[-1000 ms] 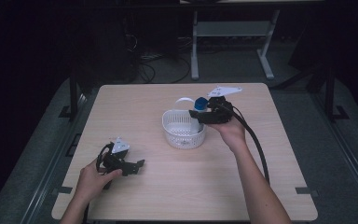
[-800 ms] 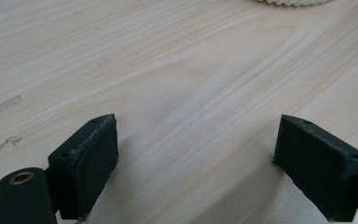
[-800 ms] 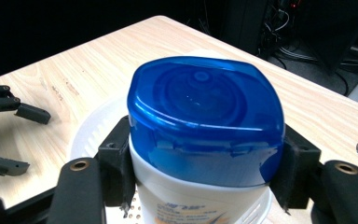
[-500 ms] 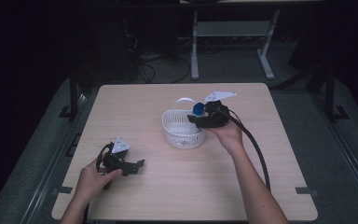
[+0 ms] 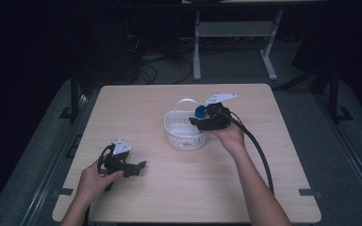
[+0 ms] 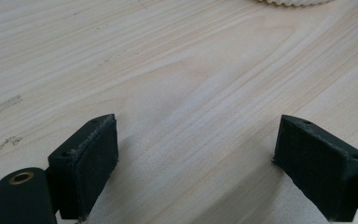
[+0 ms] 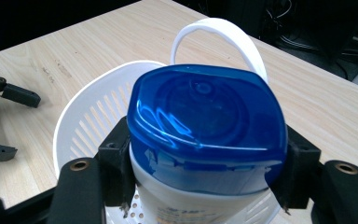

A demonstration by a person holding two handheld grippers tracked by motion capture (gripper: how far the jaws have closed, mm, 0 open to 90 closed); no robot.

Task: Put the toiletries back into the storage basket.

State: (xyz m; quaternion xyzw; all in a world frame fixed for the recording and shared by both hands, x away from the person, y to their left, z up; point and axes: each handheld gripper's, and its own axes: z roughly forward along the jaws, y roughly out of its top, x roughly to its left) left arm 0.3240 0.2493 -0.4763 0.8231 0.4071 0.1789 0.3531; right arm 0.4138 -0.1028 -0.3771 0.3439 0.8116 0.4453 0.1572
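Right gripper (image 7: 200, 186) clamped on a white container with a blue lid (image 7: 205, 126), pads pressed against both sides just below the lid. Container held above the right rim of a white slotted basket (image 5: 185, 132), lid (image 5: 200, 112) showing as a blue spot just right of the basket's handle. Handle (image 7: 219, 39) arched upright at the basket's far side. Slotted wall and perforated floor of the basket (image 7: 93, 116) seen behind and beneath the container in the right gripper view. Right hand (image 5: 228, 136) wrapped around the gripper body just right of the basket, black cable trailing back toward the near edge of the tabletop (image 5: 264, 108).

Left gripper (image 5: 141, 165) well apart from the basket, down-left of it, resting low on the tabletop in the left hand (image 5: 94, 179). Jaws wide apart, nothing between them but bare wood grain (image 6: 191, 93). Scalloped edge of the basket (image 6: 289, 2) just visible at the top of the left gripper view.
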